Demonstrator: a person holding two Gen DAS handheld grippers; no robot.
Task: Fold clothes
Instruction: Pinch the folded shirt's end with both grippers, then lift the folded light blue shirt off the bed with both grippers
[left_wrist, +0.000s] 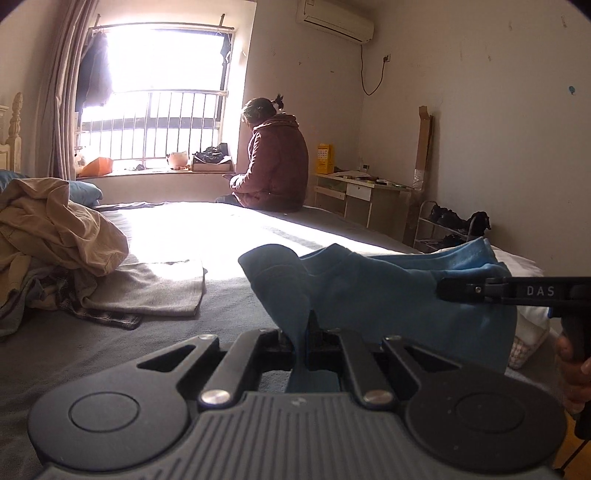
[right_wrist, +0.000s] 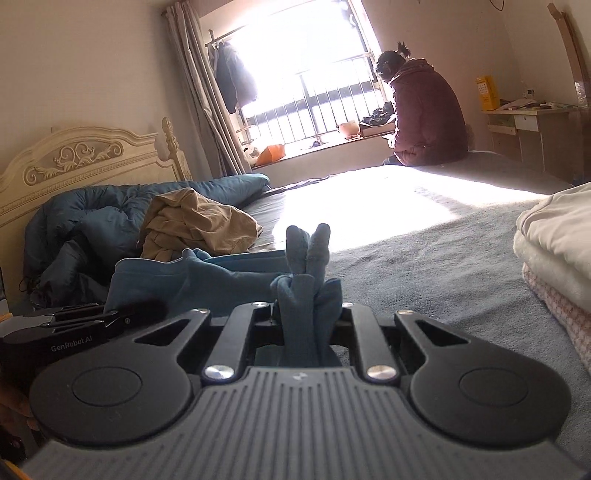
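Both grippers pinched the blue garment (left_wrist: 369, 288), left gripper (left_wrist: 308, 332) and right gripper (right_wrist: 303, 314) holding it above the bed (right_wrist: 424, 266). One grey piece (left_wrist: 155, 288) looked folded, probably; the tan heap (left_wrist: 55, 229) remained.

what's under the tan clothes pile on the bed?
The tan clothes pile lies on a grey folded garment and a dark plaid piece. Anything deeper is covered.
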